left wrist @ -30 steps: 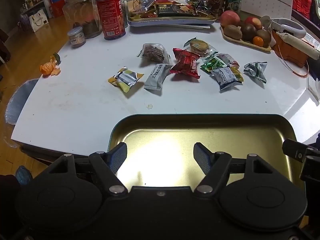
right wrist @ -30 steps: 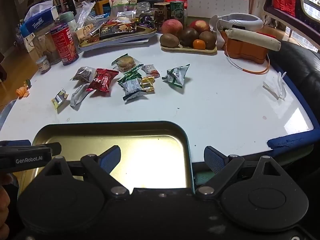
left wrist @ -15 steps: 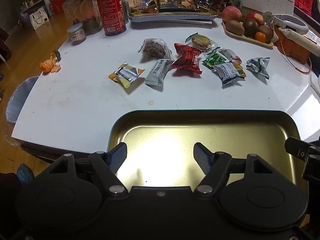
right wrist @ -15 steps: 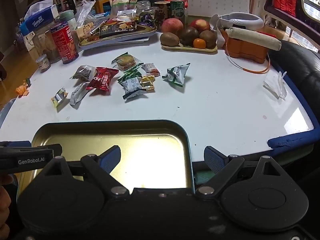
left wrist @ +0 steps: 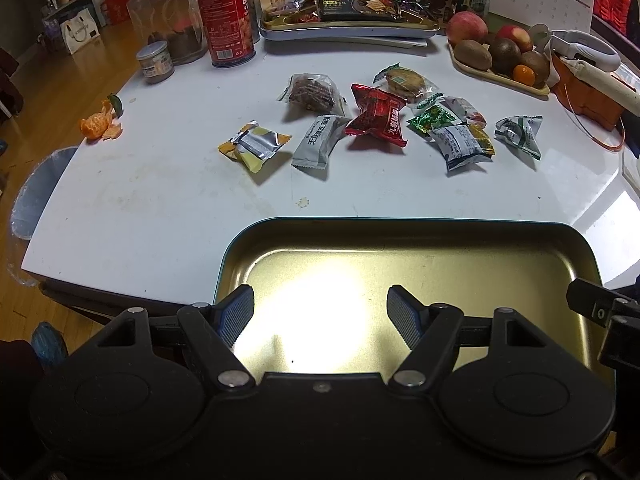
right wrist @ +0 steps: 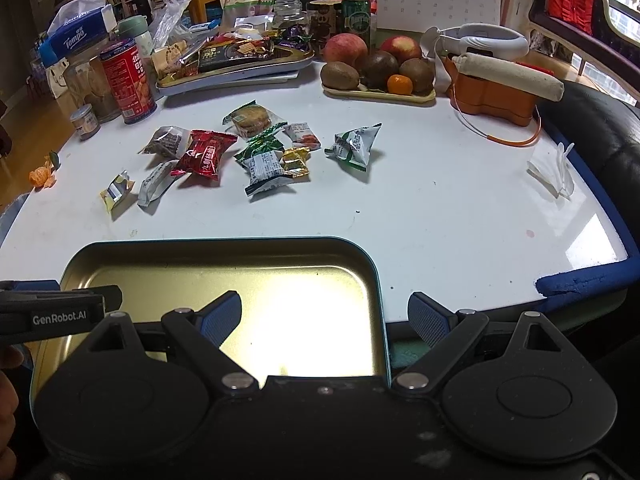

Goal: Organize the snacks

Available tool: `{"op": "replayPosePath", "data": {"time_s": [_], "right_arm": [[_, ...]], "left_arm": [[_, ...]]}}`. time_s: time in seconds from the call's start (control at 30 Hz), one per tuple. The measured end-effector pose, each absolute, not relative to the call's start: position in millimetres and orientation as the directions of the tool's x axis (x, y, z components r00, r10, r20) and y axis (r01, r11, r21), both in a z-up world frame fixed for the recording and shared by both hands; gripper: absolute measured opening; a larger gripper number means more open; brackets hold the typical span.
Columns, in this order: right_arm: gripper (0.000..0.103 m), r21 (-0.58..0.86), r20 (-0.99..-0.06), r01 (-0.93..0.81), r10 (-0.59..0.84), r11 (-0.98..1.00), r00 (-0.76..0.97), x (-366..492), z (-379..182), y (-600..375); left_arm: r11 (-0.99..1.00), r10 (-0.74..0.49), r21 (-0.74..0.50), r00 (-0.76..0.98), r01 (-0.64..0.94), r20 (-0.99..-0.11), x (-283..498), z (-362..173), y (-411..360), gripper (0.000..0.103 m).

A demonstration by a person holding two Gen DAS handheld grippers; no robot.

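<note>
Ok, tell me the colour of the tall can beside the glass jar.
Red, with white lettering on the tall can; clearest in the left wrist view.

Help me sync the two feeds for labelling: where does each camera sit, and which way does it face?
Left wrist: on the left tongs, open over the gold tray, facing the red snack packet across the table; the right tool's edge shows at right.
Right wrist: on the right tongs, open astride the tray's right edge; the left tool and a bare hand show at left.
Shared: tray, red packet, fruit plate.
</note>
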State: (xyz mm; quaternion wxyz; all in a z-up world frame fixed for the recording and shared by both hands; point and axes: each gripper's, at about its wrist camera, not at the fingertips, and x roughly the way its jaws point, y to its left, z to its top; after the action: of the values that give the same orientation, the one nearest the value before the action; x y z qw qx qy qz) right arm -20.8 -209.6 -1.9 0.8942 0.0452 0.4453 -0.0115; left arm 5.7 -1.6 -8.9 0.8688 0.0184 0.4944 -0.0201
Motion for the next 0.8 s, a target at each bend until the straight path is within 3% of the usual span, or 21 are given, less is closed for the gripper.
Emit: {"op": "replayPosePath", "data": {"time_s": [0.8], "right_arm": [[0.095, 0.092, -0.746, 0.057, 0.031, 0.994, 0.665, -20, 13, -210]], "left_arm": [[1.000, 0.001, 0.016, 0.525, 0.026, -0.851, 13, 2, 0, 0.074]]}}
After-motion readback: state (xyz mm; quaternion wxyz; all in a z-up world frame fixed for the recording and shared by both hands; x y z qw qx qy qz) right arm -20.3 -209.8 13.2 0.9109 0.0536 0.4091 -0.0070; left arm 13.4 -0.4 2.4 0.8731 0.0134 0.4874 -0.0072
